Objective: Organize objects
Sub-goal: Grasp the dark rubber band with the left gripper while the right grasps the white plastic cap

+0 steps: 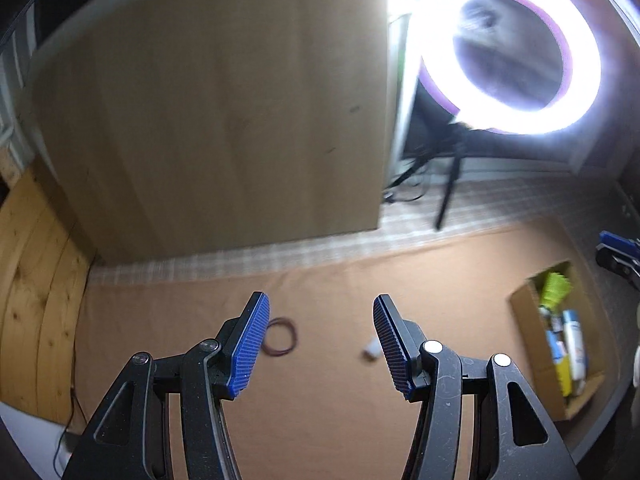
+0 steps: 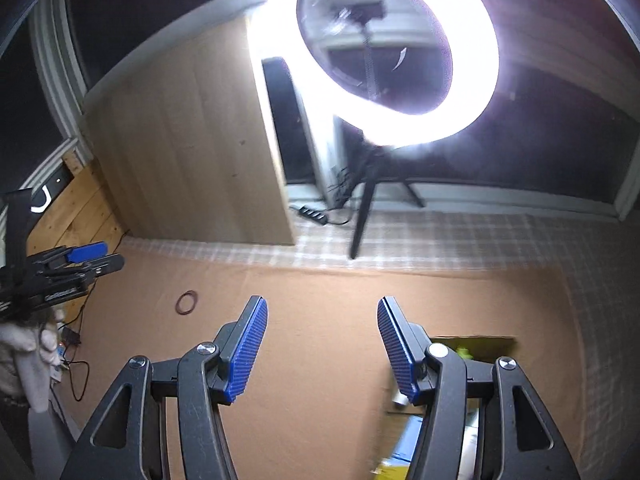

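Left gripper (image 1: 320, 344) is hanging over the brown cloth (image 1: 320, 420) with its fingers spread and nothing between them. Just past its left fingertip, half hidden behind the blue pad (image 1: 248, 350), there's a dark rubber band ring (image 1: 282, 338) lying flat on the cloth. A small white thing (image 1: 370, 350) (too blurry to say what) sits right beside the right finger, on its inner side. Well off to the right of both fingers is the cardboard box (image 1: 520, 304), open on top, with a yellow-green item (image 1: 554, 286) and some bottles inside.

Right gripper (image 2: 322, 346) is the same deal: fingers apart, gripping nothing, over the same cloth. From its camera the rubber band is off to the left of the left finger, and the box peeks out behind the right finger. Ring light (image 2: 384, 52) on its tripod stands far beyond the fingertips, blazing away.
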### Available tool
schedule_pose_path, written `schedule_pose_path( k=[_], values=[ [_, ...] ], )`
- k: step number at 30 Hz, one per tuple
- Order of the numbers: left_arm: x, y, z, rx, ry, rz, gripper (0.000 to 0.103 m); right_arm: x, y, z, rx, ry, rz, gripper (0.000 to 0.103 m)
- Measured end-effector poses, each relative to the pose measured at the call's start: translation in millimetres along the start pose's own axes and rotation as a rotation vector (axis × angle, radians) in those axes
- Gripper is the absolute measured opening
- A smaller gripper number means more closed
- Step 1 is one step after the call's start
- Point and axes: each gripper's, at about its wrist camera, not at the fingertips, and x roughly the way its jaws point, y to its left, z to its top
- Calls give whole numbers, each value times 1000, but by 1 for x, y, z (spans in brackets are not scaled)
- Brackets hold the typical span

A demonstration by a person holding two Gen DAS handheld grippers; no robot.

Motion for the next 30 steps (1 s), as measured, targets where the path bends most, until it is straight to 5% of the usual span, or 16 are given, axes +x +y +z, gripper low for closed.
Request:
schedule_pose_path(
  k=[14, 30],
  values=[
    [150, 65, -44, -135, 246, 20, 58, 158, 78, -41, -52, 263, 59, 54],
    [208, 63, -60, -138, 310, 45, 65, 238, 127, -63, -133, 376, 37, 54]
  ],
)
